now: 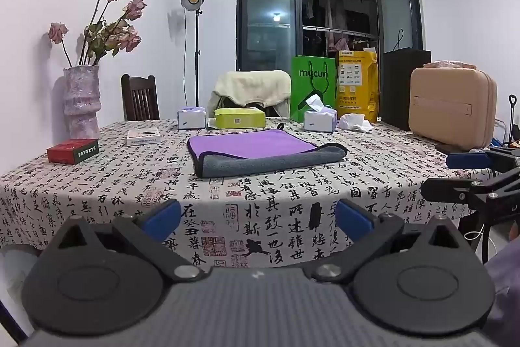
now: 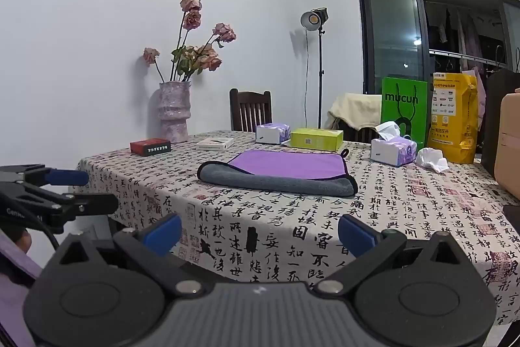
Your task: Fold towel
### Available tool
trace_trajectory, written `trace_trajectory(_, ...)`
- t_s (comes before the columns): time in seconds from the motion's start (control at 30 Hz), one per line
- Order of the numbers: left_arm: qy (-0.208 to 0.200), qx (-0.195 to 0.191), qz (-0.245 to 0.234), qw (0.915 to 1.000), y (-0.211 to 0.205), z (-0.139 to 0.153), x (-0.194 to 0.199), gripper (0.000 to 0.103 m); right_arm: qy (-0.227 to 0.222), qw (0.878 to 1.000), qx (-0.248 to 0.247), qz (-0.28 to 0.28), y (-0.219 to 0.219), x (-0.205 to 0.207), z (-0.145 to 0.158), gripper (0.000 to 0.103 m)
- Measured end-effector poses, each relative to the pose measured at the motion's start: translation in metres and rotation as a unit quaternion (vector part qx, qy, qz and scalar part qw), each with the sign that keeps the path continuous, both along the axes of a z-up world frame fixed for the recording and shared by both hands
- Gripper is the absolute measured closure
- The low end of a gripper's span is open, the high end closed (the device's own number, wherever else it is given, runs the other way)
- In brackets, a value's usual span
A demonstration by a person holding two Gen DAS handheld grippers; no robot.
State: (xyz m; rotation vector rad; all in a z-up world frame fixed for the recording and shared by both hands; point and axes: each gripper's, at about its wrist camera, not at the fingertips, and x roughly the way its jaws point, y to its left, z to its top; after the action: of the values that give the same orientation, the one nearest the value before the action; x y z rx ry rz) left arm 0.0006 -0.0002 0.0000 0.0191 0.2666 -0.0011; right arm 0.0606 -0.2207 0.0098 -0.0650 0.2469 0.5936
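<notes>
Step looks like the start or a pause between folds; neither gripper touches the towel (image 1: 260, 152); both are held back off the near edge of the table (image 1: 97, 184); left gripper (image 1: 258, 217) has jaws wide with nothing between them; right gripper (image 2: 260, 233) the same, wide and empty; each gripper also shows at the side of the other's view.

Towel lies mid-table, well apart from both grippers, nearer the far edge than the near one; purple face up, grey underside rolled over along its near edge, dark trim, small loop at a far corner; it may already be folded once, hard to tell from this low angle.

Next move, my guess: carry both grippers forward over the near edge, close on the two near corners of the grey roll, lift and bring them across evenly.
</notes>
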Motion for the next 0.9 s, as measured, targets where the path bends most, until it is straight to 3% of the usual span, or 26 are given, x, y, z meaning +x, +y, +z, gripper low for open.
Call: trace_trajectory(0.9,-0.01,0.001,-0.002,0.9999,0.0008,0.0012,-0.002,0.0,-0.001,1.0,-0.009,-0.001,0.0028,-0.0008,-0.0016,0.0)
